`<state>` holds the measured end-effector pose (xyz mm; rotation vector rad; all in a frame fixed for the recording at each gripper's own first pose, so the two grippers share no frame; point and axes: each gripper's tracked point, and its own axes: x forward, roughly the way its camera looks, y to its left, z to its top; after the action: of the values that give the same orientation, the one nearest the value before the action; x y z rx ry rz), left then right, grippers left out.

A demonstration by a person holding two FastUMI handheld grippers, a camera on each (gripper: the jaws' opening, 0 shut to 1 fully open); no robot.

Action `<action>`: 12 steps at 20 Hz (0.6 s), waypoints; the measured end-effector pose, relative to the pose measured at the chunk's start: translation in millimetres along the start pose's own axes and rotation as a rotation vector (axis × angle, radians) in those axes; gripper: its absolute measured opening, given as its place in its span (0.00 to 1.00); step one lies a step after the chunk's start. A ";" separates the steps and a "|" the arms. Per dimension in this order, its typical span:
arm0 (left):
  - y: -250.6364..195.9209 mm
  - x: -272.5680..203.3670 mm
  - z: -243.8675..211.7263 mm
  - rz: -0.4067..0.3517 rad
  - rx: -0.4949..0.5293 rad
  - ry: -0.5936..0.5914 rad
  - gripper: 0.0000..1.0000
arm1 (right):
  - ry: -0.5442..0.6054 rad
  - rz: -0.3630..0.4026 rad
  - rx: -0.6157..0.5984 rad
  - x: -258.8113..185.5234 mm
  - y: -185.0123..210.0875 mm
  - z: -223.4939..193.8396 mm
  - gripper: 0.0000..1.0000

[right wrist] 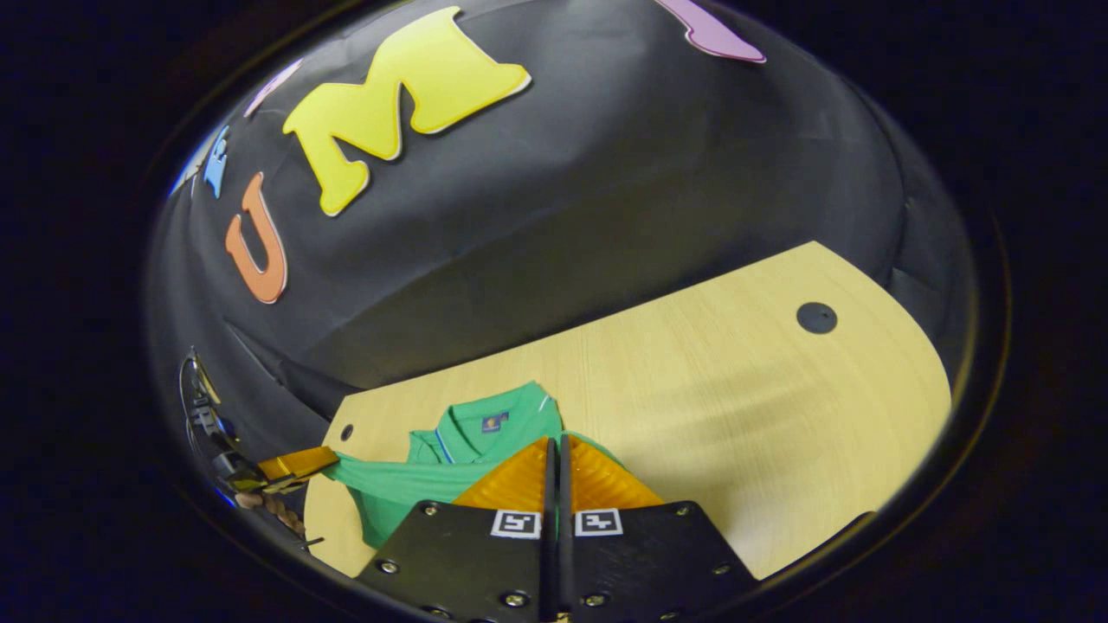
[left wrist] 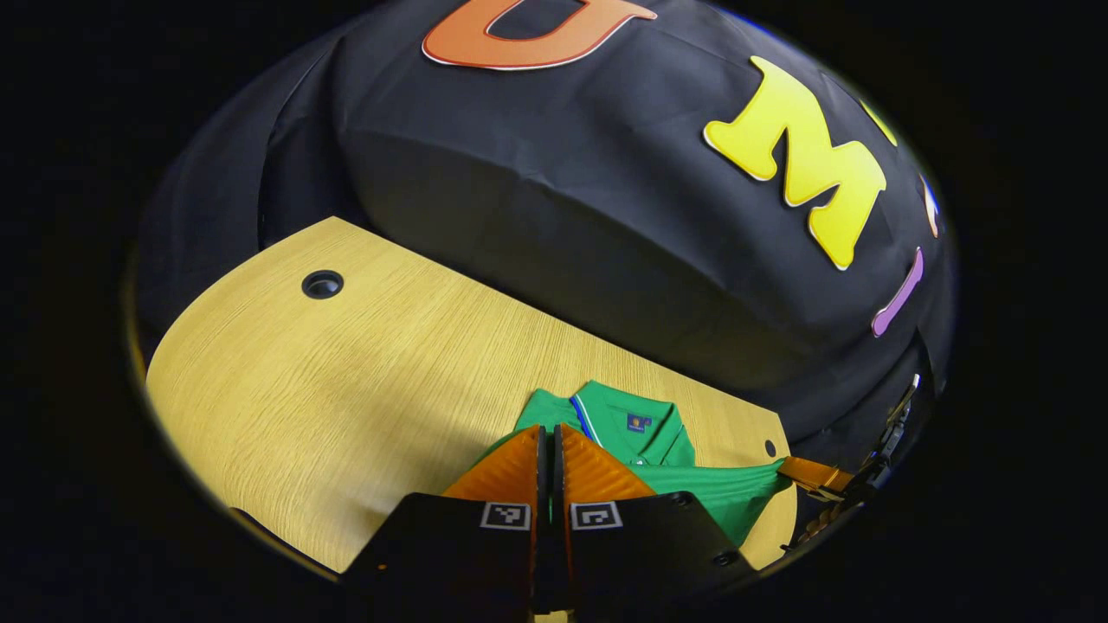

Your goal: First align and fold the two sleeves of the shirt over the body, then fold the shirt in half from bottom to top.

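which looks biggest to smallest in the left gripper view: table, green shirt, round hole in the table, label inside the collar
1. table
2. green shirt, partly hidden behind the left gripper
3. round hole
4. collar label
The hole and label look close in size; the hole seems slightly larger.

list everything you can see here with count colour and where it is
shirt: one, green with a collar, lying on the near part of the table, its fabric pulled taut between the two grippers
table: one, light wood grain, under the shirt
table holes: two seen in the left gripper view, dark and round, one large near the far corner, one small by the edge near the shirt
booth wall: one, black cloth, behind the table
left gripper: one, fingers closed on the shirt's edge
right gripper: one, fingers closed on the shirt's opposite edge
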<state>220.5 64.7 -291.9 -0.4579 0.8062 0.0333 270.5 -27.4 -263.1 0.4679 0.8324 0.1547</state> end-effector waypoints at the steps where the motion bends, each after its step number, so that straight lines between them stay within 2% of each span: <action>1: -0.8 5.7 4.1 0.000 0.004 -0.004 0.03 | -0.005 -0.001 -0.003 5.5 -0.2 5.7 0.00; 6: -0.8 31.0 20.8 0.000 0.028 -0.022 0.03 | -0.029 0.001 -0.022 30.4 3.5 28.9 0.00; 11: -4.3 55.2 30.2 -0.011 0.078 -0.040 0.03 | -0.037 -0.015 -0.058 47.9 1.0 30.0 0.00; 12: -1.2 57.1 29.0 0.007 0.104 -0.044 0.03 | -0.038 -0.029 -0.058 51.9 -2.4 29.5 0.00</action>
<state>280.5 67.3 -314.1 -0.3553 0.7626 0.0080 327.0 -23.3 -282.2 0.4029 0.7950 0.1421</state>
